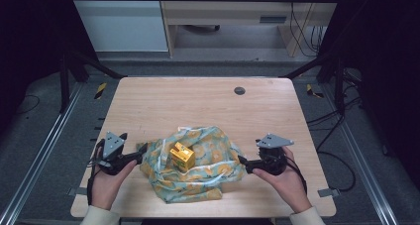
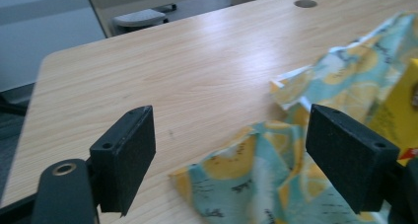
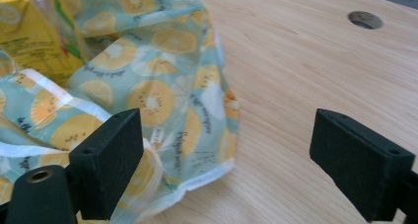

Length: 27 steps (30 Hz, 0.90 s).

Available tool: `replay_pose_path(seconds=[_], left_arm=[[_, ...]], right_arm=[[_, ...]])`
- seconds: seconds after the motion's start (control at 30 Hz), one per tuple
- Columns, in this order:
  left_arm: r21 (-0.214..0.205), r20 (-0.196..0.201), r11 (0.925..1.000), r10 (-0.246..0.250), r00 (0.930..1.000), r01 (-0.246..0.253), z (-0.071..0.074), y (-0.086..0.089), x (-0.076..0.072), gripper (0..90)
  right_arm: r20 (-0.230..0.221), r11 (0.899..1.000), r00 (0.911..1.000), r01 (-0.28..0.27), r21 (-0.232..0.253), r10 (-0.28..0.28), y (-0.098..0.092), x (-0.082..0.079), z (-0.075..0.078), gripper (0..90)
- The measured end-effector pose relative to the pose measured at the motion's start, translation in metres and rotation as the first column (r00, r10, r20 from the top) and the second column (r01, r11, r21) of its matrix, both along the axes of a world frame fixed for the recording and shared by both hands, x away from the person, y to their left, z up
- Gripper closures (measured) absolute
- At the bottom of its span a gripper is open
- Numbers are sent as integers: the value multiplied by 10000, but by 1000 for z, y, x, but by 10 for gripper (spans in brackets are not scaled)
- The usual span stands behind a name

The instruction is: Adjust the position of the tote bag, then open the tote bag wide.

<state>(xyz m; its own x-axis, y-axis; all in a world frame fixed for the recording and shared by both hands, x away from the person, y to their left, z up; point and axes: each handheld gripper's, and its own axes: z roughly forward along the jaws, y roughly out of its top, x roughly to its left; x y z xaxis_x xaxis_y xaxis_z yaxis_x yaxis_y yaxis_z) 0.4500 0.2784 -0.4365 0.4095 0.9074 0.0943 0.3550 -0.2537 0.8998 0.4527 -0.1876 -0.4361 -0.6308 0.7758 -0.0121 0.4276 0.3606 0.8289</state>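
in the high view, a crumpled teal cloth printed with yellow citrus slices (image 1: 195, 165) is seen lying on the near half of a light wooden table (image 1: 198, 101), and a small yellow carton (image 1: 182, 155) is seen resting in the middle of it, tilted, with folds of the fabric raised around it. the left gripper (image 1: 141, 153) is held at the cloth's left edge and the right gripper (image 1: 241, 160) at its right edge, each carried in a hand (image 1: 106, 183) that comes in from the bottom; the tips appear to sit just at the fabric, though contact cannot be judged from this height. a round dark grommet (image 1: 239, 90) is set in the far part of the tabletop, well apart from the cloth. in the left gripper view, the two black jaws are seen standing wide apart, with nothing pressed between the pads; a corner of the citrus cloth (image 2: 256, 174) lies on the wood below and between them, and a sliver of the yellow carton (image 2: 401, 110) is seen at the right border beyond the right-hand jaw. in the right gripper view, the jaws are likewise spread wide and nothing is gripped; the cloth (image 3: 162, 91) is spread behind and beneath the left-hand jaw, its white-hemmed edge ending on bare wood between the jaws, and the carton (image 3: 29, 31) is seen at the upper left, partly wrapped by the fabric.
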Motion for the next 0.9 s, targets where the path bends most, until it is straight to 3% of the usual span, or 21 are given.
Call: replay_pose_path(seconds=[0.2, 0.37, 0.53, 0.63, 0.9], left_arm=[[-7, 15, 9981, 614, 9981, -614, 0, 16, 2, 180], [56, -57, 9948, 1012, 9948, -1012, -2, 24, 5, 165], [219, -415, 9920, 1252, 9913, -1244, -8, 32, 10, 144], [315, -841, 9932, 1147, 9898, -1124, -15, 35, 15, 89], [664, -1224, 9923, 1125, 9861, -1049, -26, 43, 24, 65]], right_arm=[[76, 9980, 9982, 600, 213, -601, -19, 4, 1, 114], [120, 9909, 9913, 1307, 308, -1311, -36, 9, 0, 107], [-34, 9766, 9774, 2112, 408, -2113, -57, 15, -5, 86], [-67, 9660, 9666, 2563, 331, -2562, -70, 19, -11, 69], [-476, 9417, 9414, 3354, 253, -3340, -104, 26, -28, 67]])
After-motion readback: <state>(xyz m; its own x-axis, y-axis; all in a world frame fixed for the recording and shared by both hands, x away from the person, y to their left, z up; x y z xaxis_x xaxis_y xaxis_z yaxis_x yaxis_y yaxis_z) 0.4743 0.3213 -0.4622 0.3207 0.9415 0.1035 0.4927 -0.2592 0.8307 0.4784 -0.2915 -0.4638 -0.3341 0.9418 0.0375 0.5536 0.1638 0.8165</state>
